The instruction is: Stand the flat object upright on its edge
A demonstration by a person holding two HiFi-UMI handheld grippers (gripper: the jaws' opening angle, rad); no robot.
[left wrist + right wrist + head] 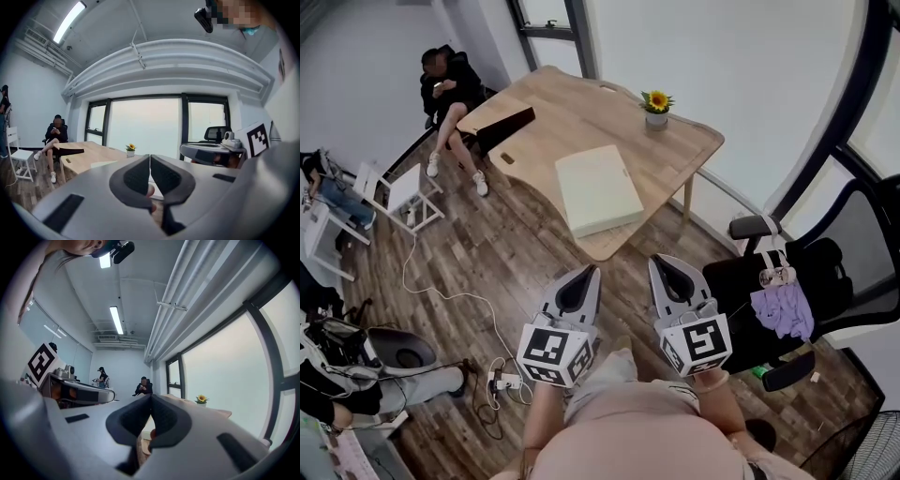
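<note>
Grippers held short of table, pad untouched.
Left gripper point(585, 272) and right gripper point(662, 262) jaws pressed together; cream pad point(597, 189) lying flat at near edge of table point(572, 103), well apart from both.

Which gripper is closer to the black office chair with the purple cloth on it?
Right. In the head view the right gripper sits just left of the chair; the left gripper is farther left, beyond the right one.

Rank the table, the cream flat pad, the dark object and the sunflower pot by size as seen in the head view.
Largest to smallest:
table
cream flat pad
dark object
sunflower pot
The last two lie farther off, so true sizes are less sure.
</note>
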